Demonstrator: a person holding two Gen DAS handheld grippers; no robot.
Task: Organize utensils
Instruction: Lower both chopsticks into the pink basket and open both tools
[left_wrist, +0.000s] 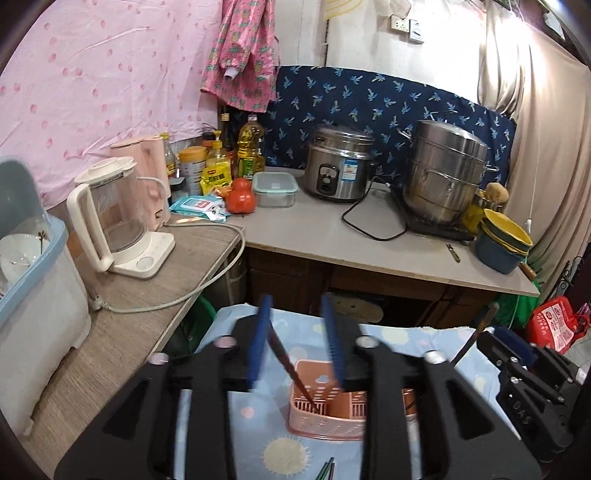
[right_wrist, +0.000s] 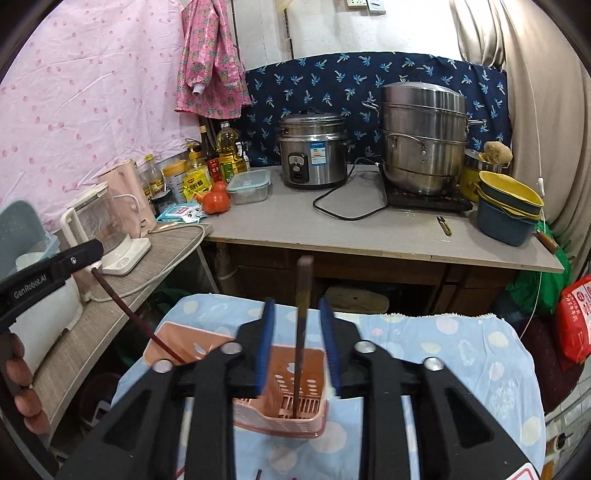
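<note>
I see the pink utensil basket (right_wrist: 284, 413) on the near cloth-covered desk (right_wrist: 461, 354). My left tongs (left_wrist: 301, 341) and right tongs (right_wrist: 297, 345) both gape wide, gripping nothing; one dark chopstick (right_wrist: 300, 332) stands in the basket between the right pads, another chopstick (left_wrist: 291, 369) leans there.

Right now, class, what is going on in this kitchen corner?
A person holds a gripper in each hand over a pink utensil basket standing on a patterned blue cloth. Each gripper has a dark chopstick between its blue fingers, tip down in the basket: the left gripper with a slanting one, the right gripper with a nearly upright one. Both look open, as if releasing.
</note>
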